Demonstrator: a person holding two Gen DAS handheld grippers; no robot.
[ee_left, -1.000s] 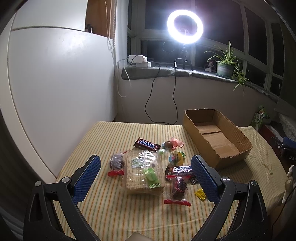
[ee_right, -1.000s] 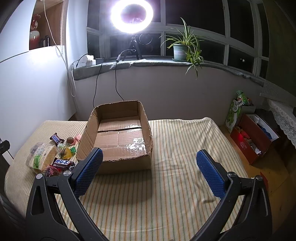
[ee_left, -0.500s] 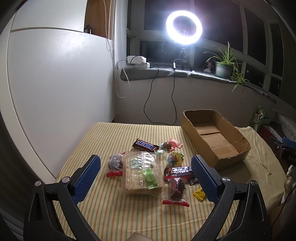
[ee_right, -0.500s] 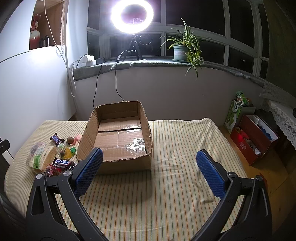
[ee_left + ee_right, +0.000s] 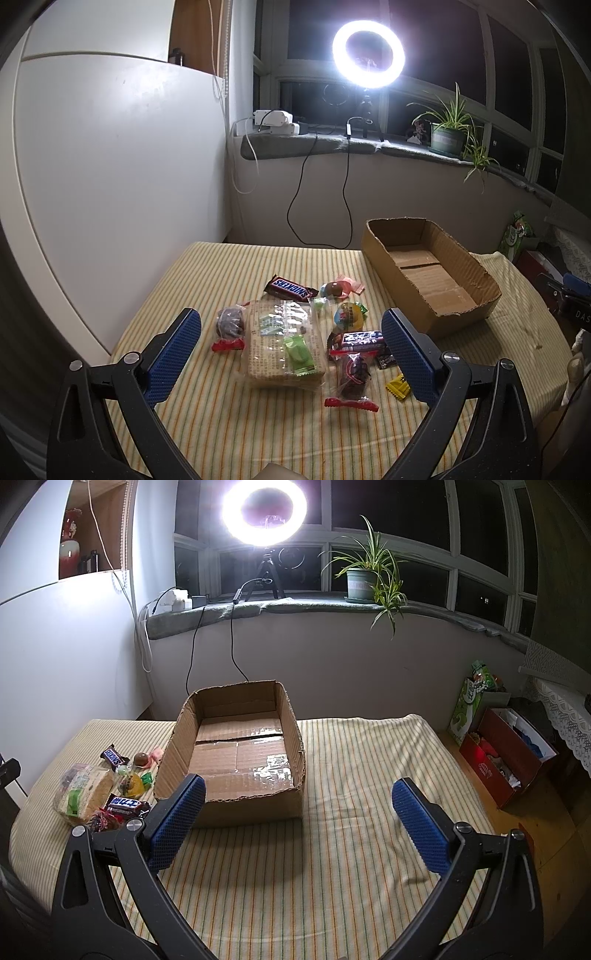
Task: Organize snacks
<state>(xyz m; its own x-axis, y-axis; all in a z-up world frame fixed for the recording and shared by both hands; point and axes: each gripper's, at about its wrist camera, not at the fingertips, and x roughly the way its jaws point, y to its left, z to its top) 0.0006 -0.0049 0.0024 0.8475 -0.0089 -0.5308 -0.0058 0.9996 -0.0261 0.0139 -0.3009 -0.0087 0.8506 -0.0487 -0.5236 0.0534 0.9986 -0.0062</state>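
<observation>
Right now both tools hover over a desk point(image 5: 351, 849) covered in a yellow striped cloth. The left tongs point(image 5: 291, 350) are spread wide with nothing between their blue pads point(image 5: 173, 354), and they frame the pile of snacks lying below on the cloth. In that pile, a clear pack of crackers point(image 5: 284, 343) sits in the middle with a green sachet point(image 5: 300, 352) on top of it. Just behind it lies a Snickers bar point(image 5: 291, 288). To the left of the pack is a small bag of dark sweets point(image 5: 229, 323) with a red clip. To the right are a round yellow capsule toy point(image 5: 349, 315), a dark chocolate bar point(image 5: 360, 339), another clipped bag of dark sweets point(image 5: 354, 376) and a small yellow wrapper point(image 5: 399, 386). A brown ball and a pink wrapper point(image 5: 338, 288) lie further back.

The right tongs point(image 5: 297, 823) are also wide open and hold nothing; they hang above bare cloth in front of the cardboard box point(image 5: 173, 760). That box stands open and empty, just to the right of the snack pile, and its near left corner is close to the capsule toy. On the windowsill behind, a ring light point(image 5: 264, 511) glares beside a potted spider plant point(image 5: 364, 579).
</observation>
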